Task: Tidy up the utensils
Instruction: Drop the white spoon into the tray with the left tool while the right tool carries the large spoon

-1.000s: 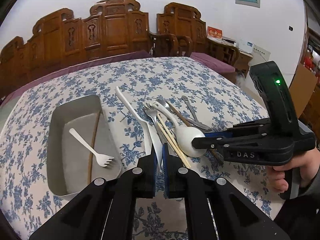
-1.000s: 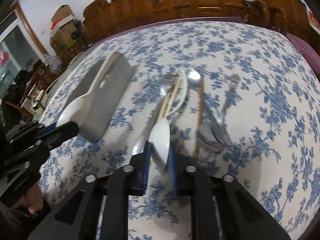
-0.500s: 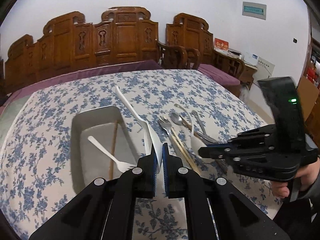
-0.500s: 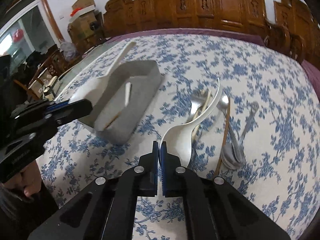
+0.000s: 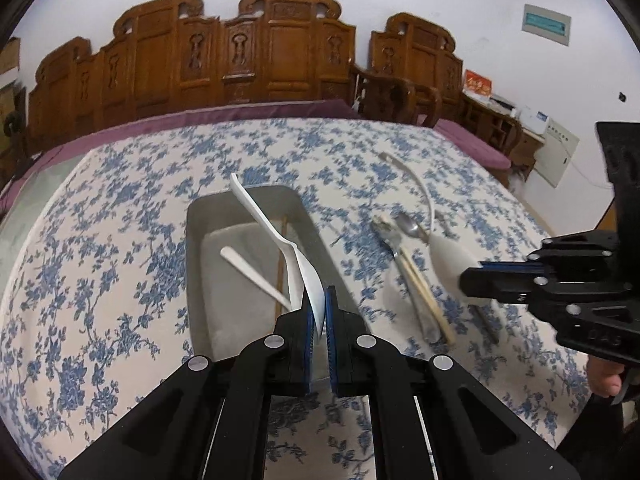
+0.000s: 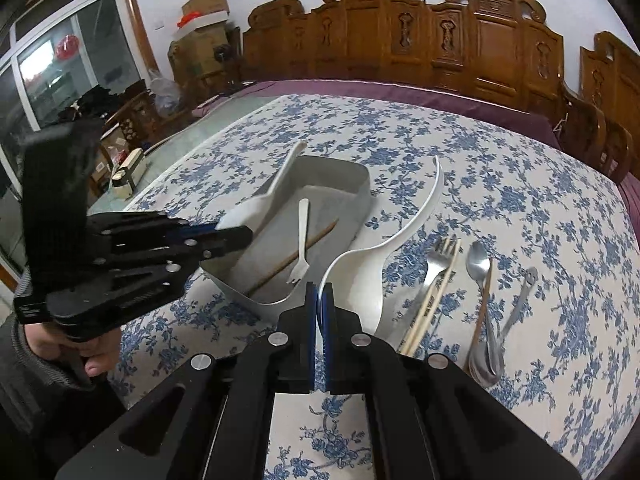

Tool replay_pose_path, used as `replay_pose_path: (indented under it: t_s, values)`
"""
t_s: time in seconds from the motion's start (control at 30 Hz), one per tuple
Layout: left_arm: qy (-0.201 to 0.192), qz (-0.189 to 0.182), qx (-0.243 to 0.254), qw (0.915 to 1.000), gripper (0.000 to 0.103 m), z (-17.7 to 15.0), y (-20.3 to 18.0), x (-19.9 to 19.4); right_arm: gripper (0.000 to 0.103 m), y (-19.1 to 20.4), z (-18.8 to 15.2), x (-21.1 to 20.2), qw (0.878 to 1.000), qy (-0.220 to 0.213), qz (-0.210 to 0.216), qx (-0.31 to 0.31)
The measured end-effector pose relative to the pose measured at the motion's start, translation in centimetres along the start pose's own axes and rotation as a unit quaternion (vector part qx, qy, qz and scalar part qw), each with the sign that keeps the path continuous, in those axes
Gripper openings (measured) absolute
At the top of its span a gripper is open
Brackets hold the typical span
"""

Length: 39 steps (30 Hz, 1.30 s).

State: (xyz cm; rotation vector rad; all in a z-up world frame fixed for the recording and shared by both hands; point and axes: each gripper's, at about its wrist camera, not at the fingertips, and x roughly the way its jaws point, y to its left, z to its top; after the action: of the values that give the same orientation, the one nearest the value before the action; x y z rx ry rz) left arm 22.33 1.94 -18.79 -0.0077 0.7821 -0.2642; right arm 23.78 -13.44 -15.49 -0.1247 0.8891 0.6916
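A grey tray point(image 5: 192, 240) sits on the flowered tablecloth with a white fork point(image 5: 248, 268) and a wooden chopstick point(image 5: 283, 248) inside. My left gripper point(image 5: 318, 320) is shut on the bowl of a white spoon point(image 5: 280, 236), held above the tray's near right wall with its handle pointing away. From the right wrist view the left gripper point(image 6: 244, 236) hangs at the tray's point(image 6: 352, 176) left wall. My right gripper point(image 6: 319, 300) is shut on the bowl rim of a second white spoon point(image 6: 360, 268), lifted just right of the tray. It also shows as the right gripper point(image 5: 464, 280) in the left wrist view.
Right of the tray lie a metal fork point(image 6: 436, 264), pale chopsticks point(image 6: 432, 300), a metal spoon point(image 6: 480, 264), a brown chopstick point(image 6: 482, 312) and another metal utensil point(image 6: 520, 300). Carved wooden chairs point(image 5: 280, 52) stand behind the table. A hand point(image 6: 96, 356) grips the left tool.
The right gripper has shut on the white spoon and lifted it off the utensil pile. The left gripper has carried its spoon leftward, from beside the tray to over it.
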Motion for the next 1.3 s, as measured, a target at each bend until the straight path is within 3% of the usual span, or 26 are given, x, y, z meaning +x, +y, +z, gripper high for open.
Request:
replay_pose_path:
  t_s: [0.4,0.6,0.73,1.3]
  values:
    - [0.034,0.02,-0.026,0.9989,0.005,-0.1,2.2,2.3,0.003,0.9,0.6,1.1,1.0,0.006,0.006,-0.01]
    - [0.024,0.027,-0.035,0.9988,0.007,0.3,3.1,1.5,0.003,1.6,1.1,1.5,1.0,0.008,0.008,-0.017]
    - [0.017,0.039,-0.04,0.9983,0.015,0.8,3.9,0.8,0.003,2.5,1.5,1.9,1.0,0.01,0.012,-0.023]
    - [-0.003,0.086,-0.065,0.9942,0.016,2.1,8.4,-1.5,0.003,7.0,3.7,5.6,0.997,0.031,0.037,-0.063]
